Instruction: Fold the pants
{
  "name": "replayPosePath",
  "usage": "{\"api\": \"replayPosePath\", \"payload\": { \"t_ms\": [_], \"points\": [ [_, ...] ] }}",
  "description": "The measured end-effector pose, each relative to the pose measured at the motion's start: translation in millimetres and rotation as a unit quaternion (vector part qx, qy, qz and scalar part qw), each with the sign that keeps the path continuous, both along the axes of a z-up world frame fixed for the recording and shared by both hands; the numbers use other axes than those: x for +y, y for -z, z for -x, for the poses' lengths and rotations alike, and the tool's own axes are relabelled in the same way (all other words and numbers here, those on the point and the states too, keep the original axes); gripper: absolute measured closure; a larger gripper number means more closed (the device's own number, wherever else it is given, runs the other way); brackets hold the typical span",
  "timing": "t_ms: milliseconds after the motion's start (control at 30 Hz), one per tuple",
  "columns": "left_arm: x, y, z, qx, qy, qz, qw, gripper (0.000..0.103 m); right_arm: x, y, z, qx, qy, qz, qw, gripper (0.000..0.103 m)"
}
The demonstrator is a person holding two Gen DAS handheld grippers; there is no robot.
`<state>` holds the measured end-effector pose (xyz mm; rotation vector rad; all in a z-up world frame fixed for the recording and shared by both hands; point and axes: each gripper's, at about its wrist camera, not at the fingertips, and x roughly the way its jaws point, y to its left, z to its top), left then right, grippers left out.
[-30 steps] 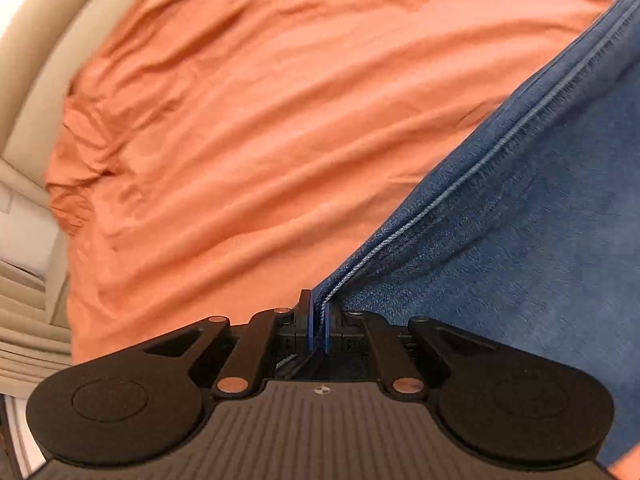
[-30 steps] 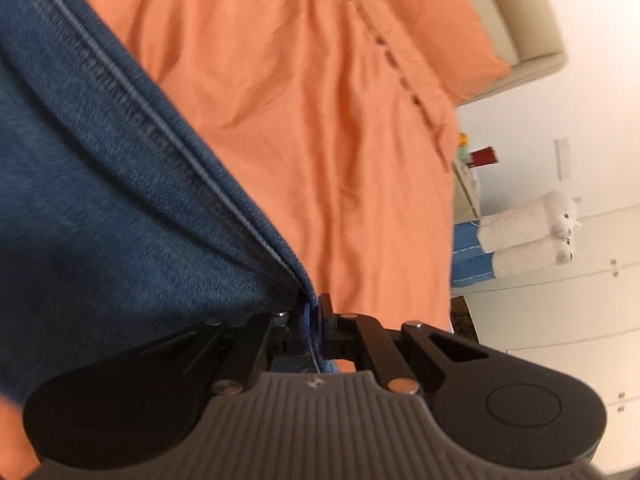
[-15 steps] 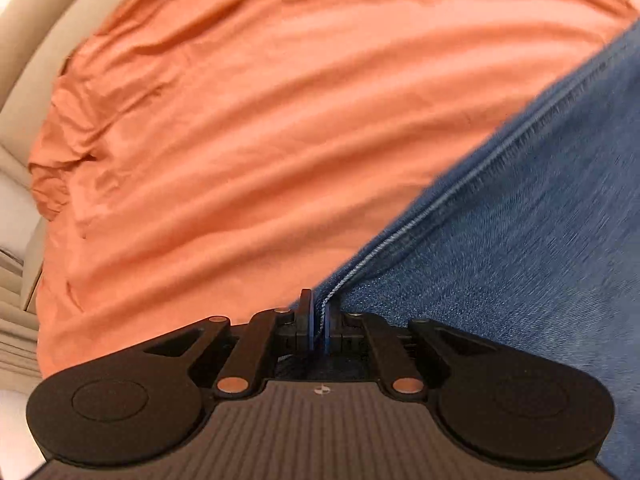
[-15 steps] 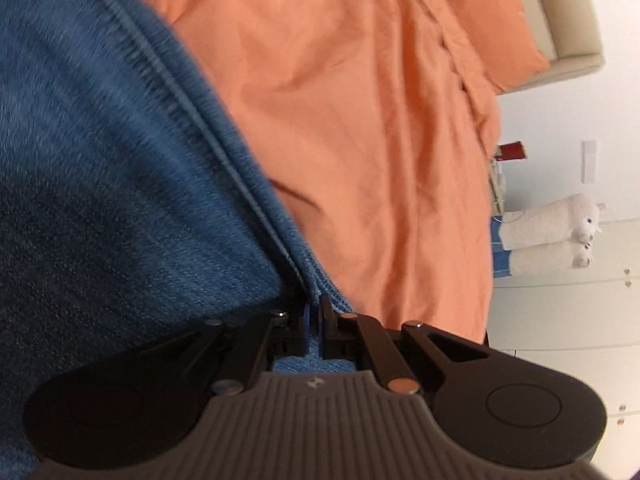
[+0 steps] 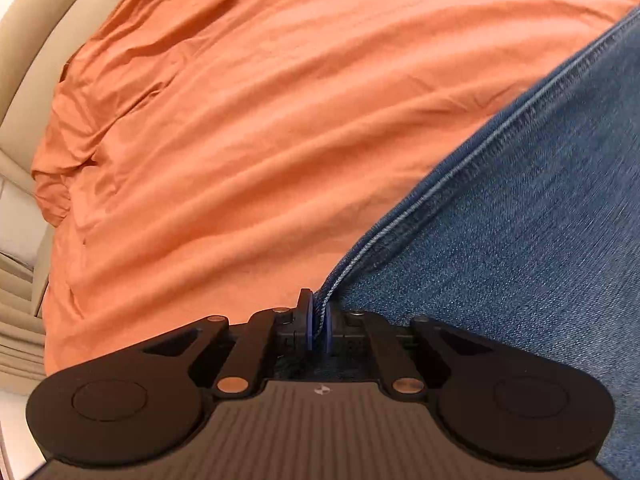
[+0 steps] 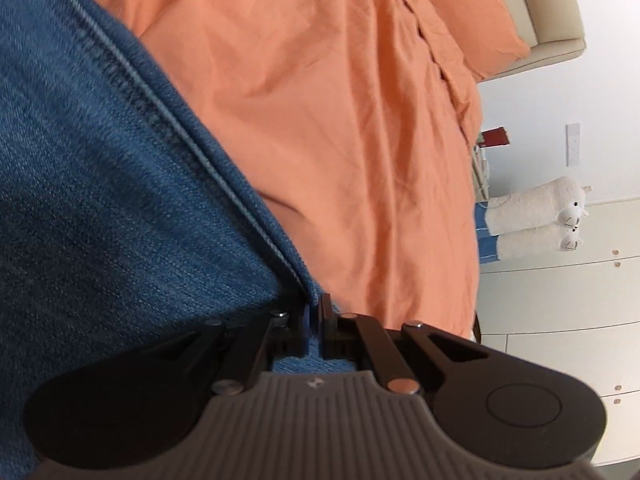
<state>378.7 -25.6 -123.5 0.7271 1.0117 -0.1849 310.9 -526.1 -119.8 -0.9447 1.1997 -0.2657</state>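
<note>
Both grippers: I see my left gripper (image 5: pixel 318 322) and right gripper (image 6: pixel 315 322) each clamped on a seamed edge of the blue denim pants (image 5: pixel 520 240).
Pants location: stretched over the wrinkled orange bedsheet (image 5: pixel 260 120).
Hidden: most of the pants run out of frame.
Writing: none I can read.

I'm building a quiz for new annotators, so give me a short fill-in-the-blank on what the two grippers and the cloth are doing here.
1. The left gripper is shut on the stitched edge of the blue ____.
2. The right gripper is ____ on the jeans as well.
3. Under the jeans lies a wrinkled bedsheet of ____ colour.
4. Past the bed, two white plush toys show only in the ____ wrist view.

Missing words: jeans; shut; orange; right
</note>
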Motion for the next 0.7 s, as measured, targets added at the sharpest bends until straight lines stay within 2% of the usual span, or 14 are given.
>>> {"api": "replayPosePath", "payload": {
  "t_ms": [33,200,267,333,367,400,467,500,700],
  "points": [
    [0.2,1.5,-0.9,0.000,-0.001,-0.003,1.0000,0.089,-0.8,2.2,-0.1,0.002,0.001,-0.002,1.000,0.103],
    [2.4,0.0,-3.7,-0.006,-0.007,-0.004,0.9999,0.078,0.1,11.7,-2.6,0.009,-0.006,0.002,1.000,0.103],
    [0.9,-1.3,-2.4,-0.018,-0.007,-0.013,0.9997,0.062,0.8,10.9,-1.3,0.004,-0.006,0.007,1.000,0.103],
    [-0.5,-3.5,0.1,-0.030,-0.003,-0.021,0.9993,0.051,3.5,10.3,2.5,-0.001,-0.012,0.022,1.000,0.089],
    [-0.9,-5.8,1.8,-0.034,-0.003,-0.021,0.9992,0.043,4.5,9.6,4.0,-0.008,-0.015,0.036,0.999,0.077],
    [-0.9,-9.0,3.7,-0.037,-0.004,-0.018,0.9991,0.040,6.5,7.3,6.1,-0.015,-0.019,0.045,0.999,0.068],
    [-0.4,-16.5,8.5,-0.041,-0.005,-0.007,0.9991,0.030,12.0,-0.5,11.5,-0.028,-0.025,0.046,0.998,0.062],
    [0.0,-20.4,11.3,-0.044,-0.004,-0.005,0.9990,0.028,15.3,-4.7,14.0,-0.033,-0.026,0.047,0.998,0.059],
    [6.3,-47.5,33.0,-0.060,-0.005,-0.003,0.9982,0.027,58.6,-35.0,39.2,-0.064,-0.060,0.054,0.995,0.058]
  ]
}}
